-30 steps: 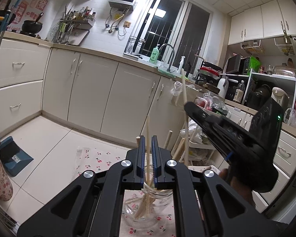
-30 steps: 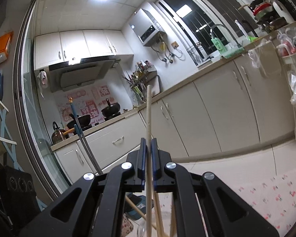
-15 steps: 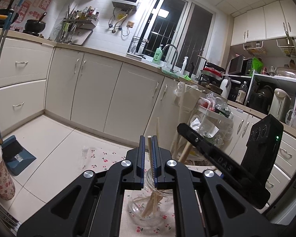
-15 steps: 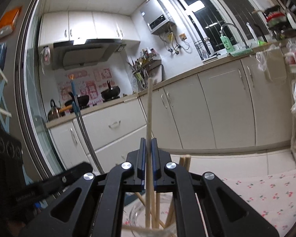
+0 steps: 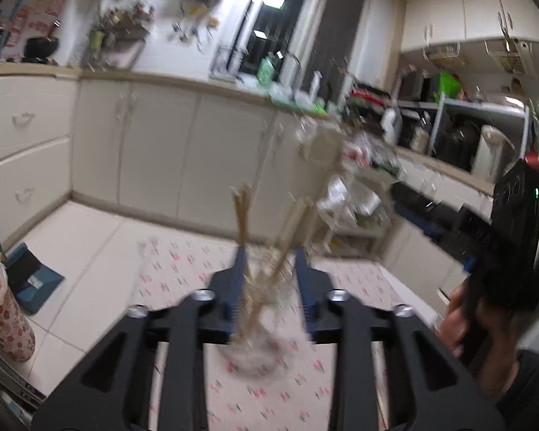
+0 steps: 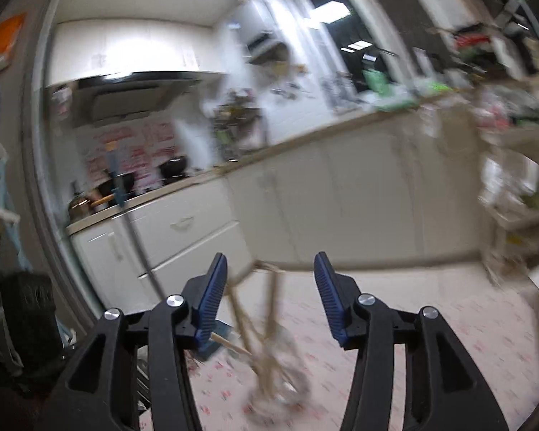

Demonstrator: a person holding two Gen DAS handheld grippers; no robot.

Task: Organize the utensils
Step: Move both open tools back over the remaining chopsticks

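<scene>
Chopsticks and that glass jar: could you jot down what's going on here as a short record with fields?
place: home kitchen, cherry-print cloth on the surface
jar: clear glass jar, upright on the cloth, blurred
chopsticks: wooden chopsticks standing in the jar, leaning apart
left tool: left tool jaws opening, framing the chopsticks, pads not pressing on them
right tool: right tool jaws opening, nothing gripped, chopsticks beyond them
person: a hand holding the right tool's handle
picture quality: both views motion-blurred
</scene>
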